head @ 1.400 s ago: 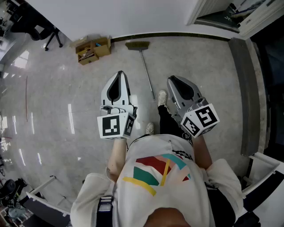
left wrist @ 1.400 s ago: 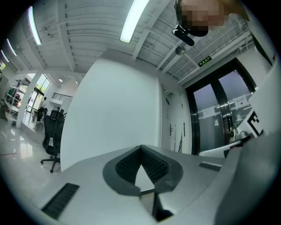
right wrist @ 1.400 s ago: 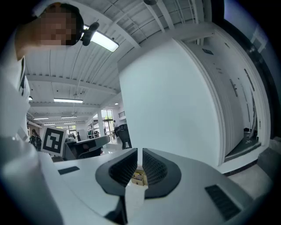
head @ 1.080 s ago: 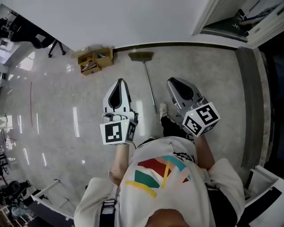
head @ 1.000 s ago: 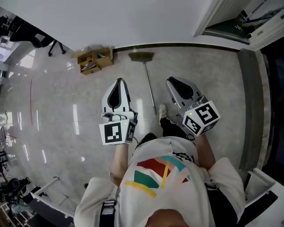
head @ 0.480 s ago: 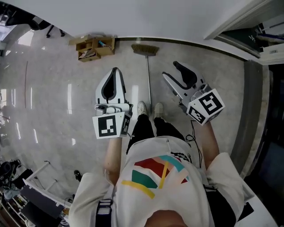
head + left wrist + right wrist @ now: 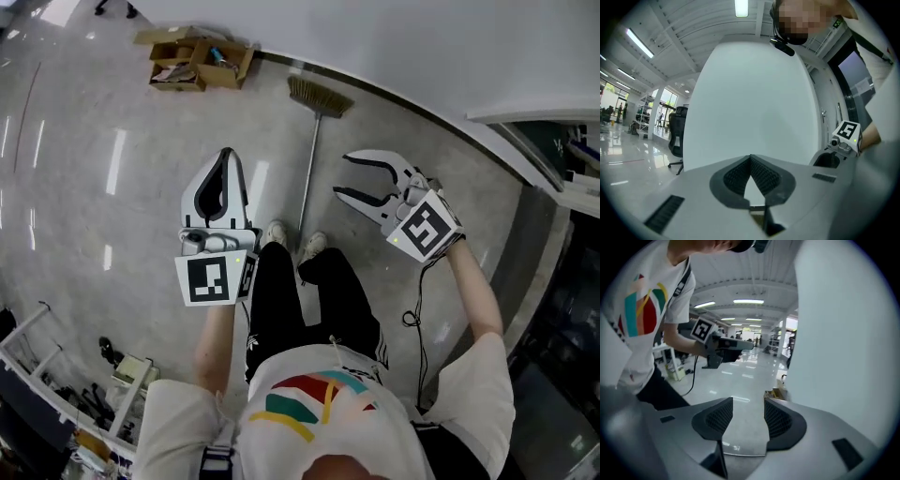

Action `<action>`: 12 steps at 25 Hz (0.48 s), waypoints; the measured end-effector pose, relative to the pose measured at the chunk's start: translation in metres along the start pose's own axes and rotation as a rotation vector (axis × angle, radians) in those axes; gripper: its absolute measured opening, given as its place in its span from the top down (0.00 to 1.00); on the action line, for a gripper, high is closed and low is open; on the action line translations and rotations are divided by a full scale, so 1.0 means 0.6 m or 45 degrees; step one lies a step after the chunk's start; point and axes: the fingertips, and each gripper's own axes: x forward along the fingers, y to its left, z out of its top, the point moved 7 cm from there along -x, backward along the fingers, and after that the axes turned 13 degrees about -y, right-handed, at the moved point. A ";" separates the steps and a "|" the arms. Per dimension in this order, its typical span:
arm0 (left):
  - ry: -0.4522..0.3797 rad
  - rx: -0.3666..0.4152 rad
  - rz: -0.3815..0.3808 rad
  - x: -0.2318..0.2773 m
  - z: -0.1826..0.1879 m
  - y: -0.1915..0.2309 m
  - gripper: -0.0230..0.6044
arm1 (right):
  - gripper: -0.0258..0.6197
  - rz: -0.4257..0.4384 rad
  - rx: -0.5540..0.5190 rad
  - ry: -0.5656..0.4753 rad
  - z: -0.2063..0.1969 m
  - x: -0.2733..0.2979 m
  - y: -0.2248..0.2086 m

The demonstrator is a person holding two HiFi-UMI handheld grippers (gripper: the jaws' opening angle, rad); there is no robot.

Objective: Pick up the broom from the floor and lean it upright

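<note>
The pale, glossy floor [image 7: 112, 187] carries a broom [image 7: 310, 159] lying flat, its head by the wall [image 7: 422, 47]. Left of the broom's head sits an open cardboard box [image 7: 192, 58]. Two shoes [image 7: 275, 234] stand at the broom's handle end.

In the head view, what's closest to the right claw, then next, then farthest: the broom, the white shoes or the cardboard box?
1. Long grey-handled broom with brown bristles, just left of the right claw.
2. White shoes, below it, beside the handle's end.
3. Brown cardboard box, far upper left.
</note>
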 end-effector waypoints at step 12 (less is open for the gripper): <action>-0.029 -0.024 0.146 -0.123 -0.832 0.215 0.89 | 0.63 0.834 -0.701 0.491 -0.874 0.402 0.100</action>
